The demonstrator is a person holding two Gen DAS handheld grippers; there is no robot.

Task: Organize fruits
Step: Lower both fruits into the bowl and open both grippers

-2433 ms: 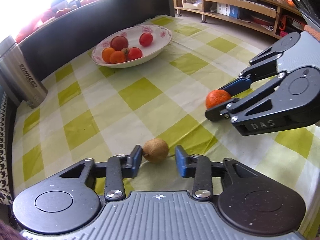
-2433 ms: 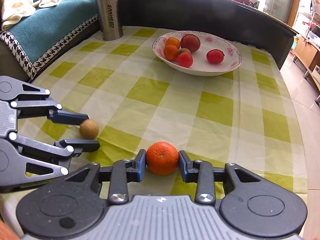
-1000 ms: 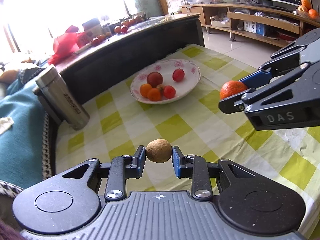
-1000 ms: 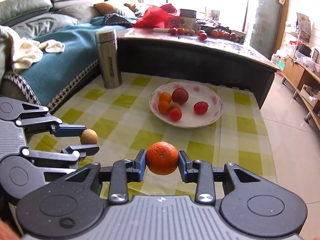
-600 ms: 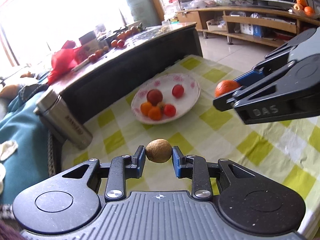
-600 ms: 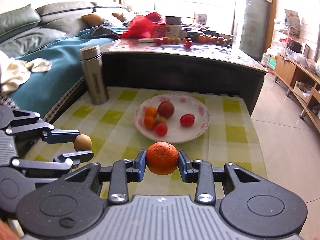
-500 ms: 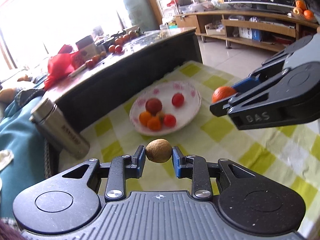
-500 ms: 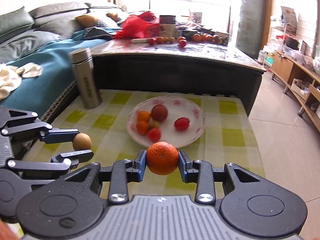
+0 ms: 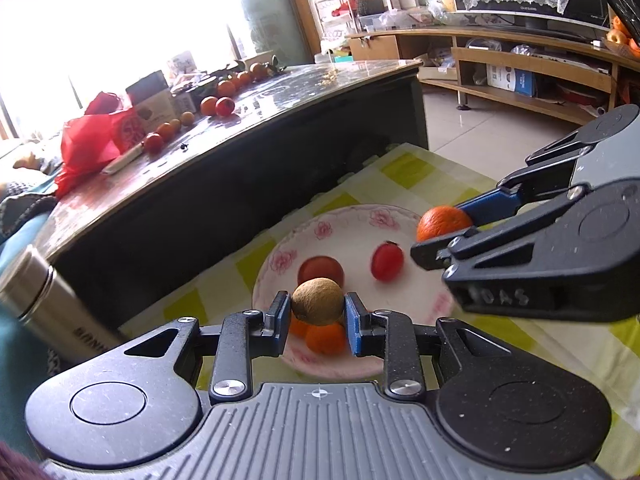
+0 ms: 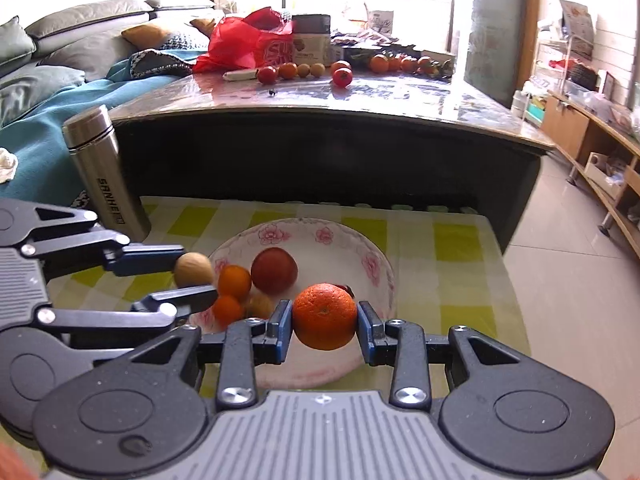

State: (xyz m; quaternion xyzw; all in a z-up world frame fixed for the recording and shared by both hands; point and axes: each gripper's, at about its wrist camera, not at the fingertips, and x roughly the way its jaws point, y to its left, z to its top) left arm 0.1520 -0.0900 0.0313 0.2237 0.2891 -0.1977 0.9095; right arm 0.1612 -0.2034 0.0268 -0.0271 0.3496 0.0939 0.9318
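My left gripper (image 9: 318, 307) is shut on a brown kiwi (image 9: 317, 301) and holds it in the air over the near left rim of the white flowered bowl (image 9: 328, 227). My right gripper (image 10: 324, 317) is shut on an orange (image 10: 324, 316), raised above the bowl (image 10: 376, 268) on its right side. In the left wrist view the orange (image 9: 442, 222) and the right gripper (image 9: 444, 226) hang at the bowl's right edge. The kiwi (image 10: 193, 270) and left gripper (image 10: 192, 276) show at the left of the right wrist view. The bowl holds a dark red fruit (image 10: 274, 270), small oranges (image 10: 234, 280) and a red tomato (image 9: 387, 260).
A steel flask (image 10: 106, 176) stands on the yellow checked cloth (image 10: 452, 240) left of the bowl. Behind the bowl rises a dark coffee table (image 10: 328, 152) carrying a red bag (image 10: 244, 44) and several loose fruits. A teal sofa cover (image 10: 36, 128) lies at the left, tiled floor (image 10: 568, 280) at the right.
Both grippers lifted their fruits off the cloth and carried them forward; they now hang over the bowl. Their grips have stayed shut since the lift.
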